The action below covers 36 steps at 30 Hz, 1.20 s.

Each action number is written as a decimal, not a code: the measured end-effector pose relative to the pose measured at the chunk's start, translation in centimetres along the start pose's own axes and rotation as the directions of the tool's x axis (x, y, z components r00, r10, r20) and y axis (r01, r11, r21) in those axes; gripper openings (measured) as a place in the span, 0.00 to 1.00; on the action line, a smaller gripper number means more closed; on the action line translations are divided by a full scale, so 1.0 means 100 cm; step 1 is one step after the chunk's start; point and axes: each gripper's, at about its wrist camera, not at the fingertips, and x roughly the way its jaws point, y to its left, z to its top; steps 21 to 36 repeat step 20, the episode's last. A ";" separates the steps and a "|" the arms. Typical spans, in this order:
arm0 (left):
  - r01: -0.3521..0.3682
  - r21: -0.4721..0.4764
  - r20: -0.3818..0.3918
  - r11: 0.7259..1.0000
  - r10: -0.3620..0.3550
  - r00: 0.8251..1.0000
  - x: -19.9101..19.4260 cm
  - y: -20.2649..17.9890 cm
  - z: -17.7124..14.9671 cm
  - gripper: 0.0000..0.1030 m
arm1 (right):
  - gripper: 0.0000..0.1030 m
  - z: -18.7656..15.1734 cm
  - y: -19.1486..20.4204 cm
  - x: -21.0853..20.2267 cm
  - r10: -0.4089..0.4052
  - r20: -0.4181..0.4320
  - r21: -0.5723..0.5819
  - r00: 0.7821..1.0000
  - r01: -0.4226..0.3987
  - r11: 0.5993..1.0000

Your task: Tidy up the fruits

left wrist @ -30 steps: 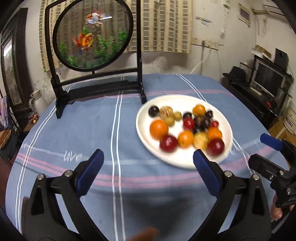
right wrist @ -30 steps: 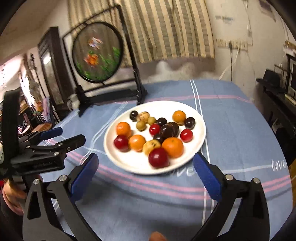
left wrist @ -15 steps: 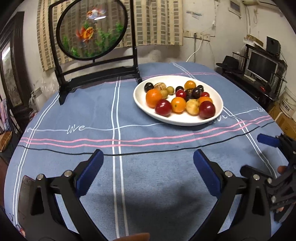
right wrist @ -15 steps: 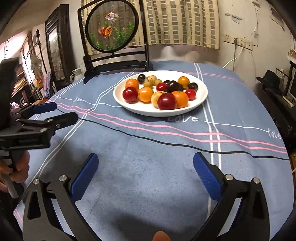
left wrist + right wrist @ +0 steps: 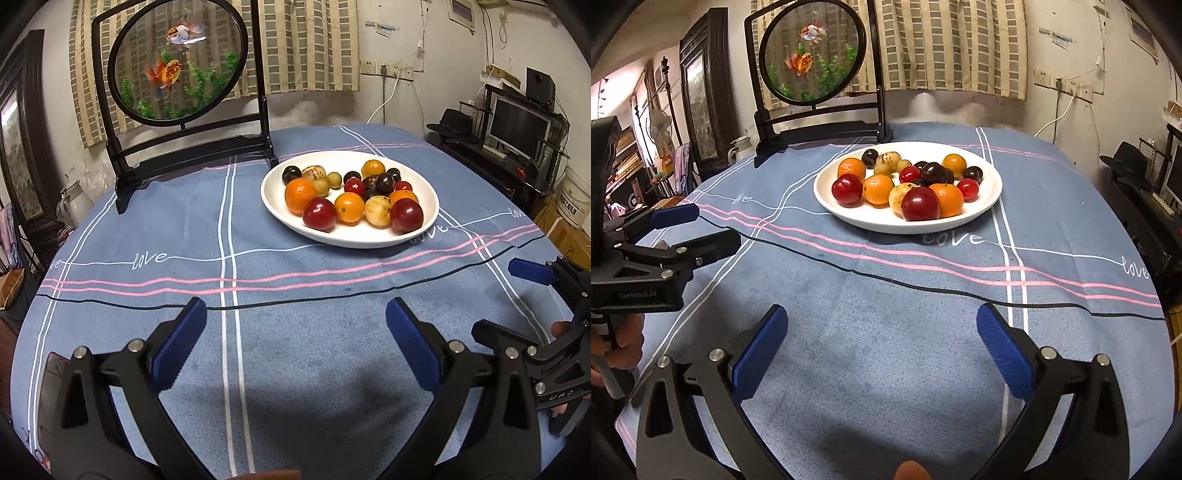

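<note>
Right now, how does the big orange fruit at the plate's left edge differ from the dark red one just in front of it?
The orange fruit is bright orange with a dull, dimpled skin; the dark red fruit is deep red, smooth and glossy, with a bright highlight. The orange fruit lies farther back; the dark red fruit lies nearer the plate's front rim. Both are round, similar in size, lie side by side, and neither open gripper holds them.
</note>
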 end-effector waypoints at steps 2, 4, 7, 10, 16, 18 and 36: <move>0.000 -0.001 0.000 1.000 0.000 1.000 0.000 0.000 0.000 0.97 | 0.99 0.000 0.000 0.000 0.002 -0.001 0.001 1.000 -0.002 1.000; 0.002 -0.004 -0.001 1.000 -0.002 1.000 0.000 0.000 0.000 0.97 | 0.99 -0.001 0.000 0.001 -0.002 -0.005 -0.001 1.000 0.002 1.000; 0.014 -0.011 -0.008 1.000 -0.014 1.000 0.001 0.001 0.000 0.97 | 0.99 -0.001 0.000 0.001 -0.003 -0.002 -0.002 1.000 0.003 1.000; 0.027 -0.019 -0.015 0.999 -0.027 1.000 0.002 0.002 -0.001 0.97 | 0.99 -0.001 0.000 0.002 -0.009 -0.009 -0.002 1.000 0.009 1.000; 0.005 -0.025 -0.014 1.000 -0.006 1.000 0.003 0.003 -0.001 0.97 | 0.99 -0.002 0.000 0.004 -0.012 -0.013 -0.004 1.000 0.011 1.000; 0.001 -0.025 -0.011 1.000 -0.002 1.000 0.003 0.003 -0.001 0.97 | 0.99 -0.002 0.000 0.004 -0.014 -0.013 -0.006 1.000 0.014 1.000; -0.006 -0.026 -0.015 1.000 0.005 1.000 0.004 0.003 -0.001 0.97 | 0.99 -0.002 0.000 0.004 -0.013 -0.013 -0.005 1.000 0.013 1.000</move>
